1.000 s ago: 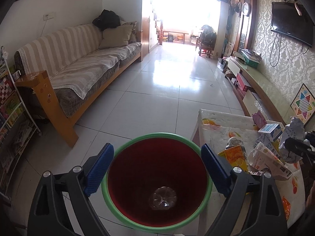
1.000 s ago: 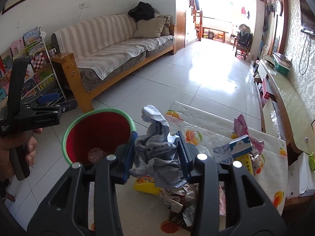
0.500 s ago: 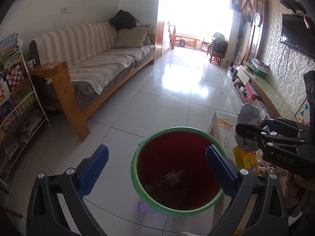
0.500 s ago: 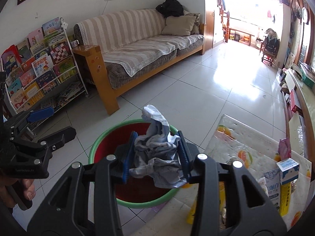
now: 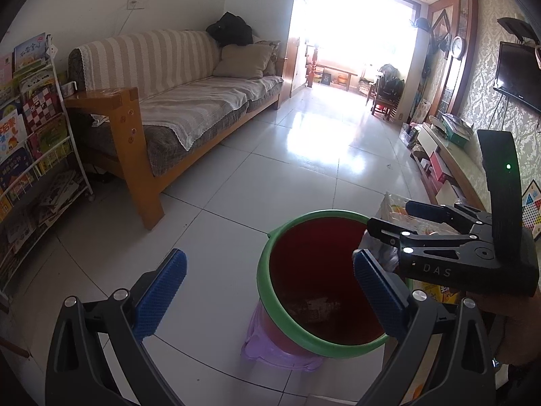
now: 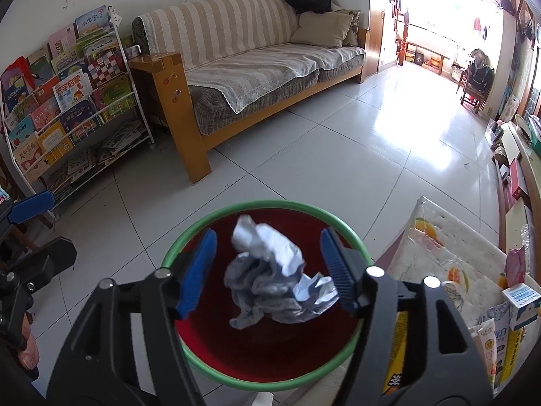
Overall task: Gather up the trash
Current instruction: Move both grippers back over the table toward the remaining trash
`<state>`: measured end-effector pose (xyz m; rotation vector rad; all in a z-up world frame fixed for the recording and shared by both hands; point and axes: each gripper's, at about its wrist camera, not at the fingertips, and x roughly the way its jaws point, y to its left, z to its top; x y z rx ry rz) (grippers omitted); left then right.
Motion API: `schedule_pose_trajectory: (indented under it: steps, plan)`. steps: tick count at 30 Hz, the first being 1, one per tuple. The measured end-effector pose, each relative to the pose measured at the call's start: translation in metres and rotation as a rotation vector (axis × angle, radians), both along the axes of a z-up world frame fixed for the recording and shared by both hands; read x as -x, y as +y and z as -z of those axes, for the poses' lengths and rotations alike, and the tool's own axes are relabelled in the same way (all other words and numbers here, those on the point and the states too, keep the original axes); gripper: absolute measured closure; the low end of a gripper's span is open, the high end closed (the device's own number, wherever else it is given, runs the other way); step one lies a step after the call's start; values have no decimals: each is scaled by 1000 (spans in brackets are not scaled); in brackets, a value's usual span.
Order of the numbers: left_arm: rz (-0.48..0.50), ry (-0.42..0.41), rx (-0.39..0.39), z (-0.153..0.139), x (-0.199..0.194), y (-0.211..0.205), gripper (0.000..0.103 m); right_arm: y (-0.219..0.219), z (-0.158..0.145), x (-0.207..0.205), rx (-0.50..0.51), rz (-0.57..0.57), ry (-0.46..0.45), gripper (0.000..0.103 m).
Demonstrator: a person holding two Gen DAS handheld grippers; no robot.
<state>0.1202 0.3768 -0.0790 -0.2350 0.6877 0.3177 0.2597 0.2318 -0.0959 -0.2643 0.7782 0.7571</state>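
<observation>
A red bin with a green rim stands on the floor beside the low table; it also shows in the left wrist view. My right gripper is open right above the bin. A crumpled grey-white paper wad sits loose between its spread pads, over the bin's mouth. My left gripper is open and empty, its pads either side of the bin's near left rim. The right gripper appears at the bin's right rim in the left wrist view.
A low table with a fruit-print cloth holds cartons and wrappers at the right. A striped sofa and a book rack stand at the left. A TV bench runs along the right wall. A purple stool shows under the bin.
My right gripper carried the paper wad from the table to over the bin, then opened; the wad is loose. My left gripper drew back and left of the bin.
</observation>
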Motion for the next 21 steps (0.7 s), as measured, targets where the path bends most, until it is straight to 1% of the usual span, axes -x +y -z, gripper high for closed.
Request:
schedule_pose_trajectory:
  steps: [1,2,3,4,9,13,17,21]
  plan:
    - [-2,1,3,1,1,1,8,0,0,1,0,2,-5,20]
    - [-4,2,7,3,1,2,8,1,0,2,1,4,-7,15]
    - [-6,4,12,5,2,2,8,1,0,2,3,5,-8,8]
    - [-5,4,16,6,2,2,8,1,0,3,4,4,-10,5]
    - [6,5,22,9,3,-4,8,-4,0,2,10,19,-22,5]
    - [15,-1,24,8,2,-12,8,-17,-4,2,3,46,-25,5]
    - [32,-5,20,4,1,-26,8,-46,-12,5,-5,79,-44,5]
    - [76,-8,22,2,-6,-51,8,-95,-26,12,-28,140,-64,5]
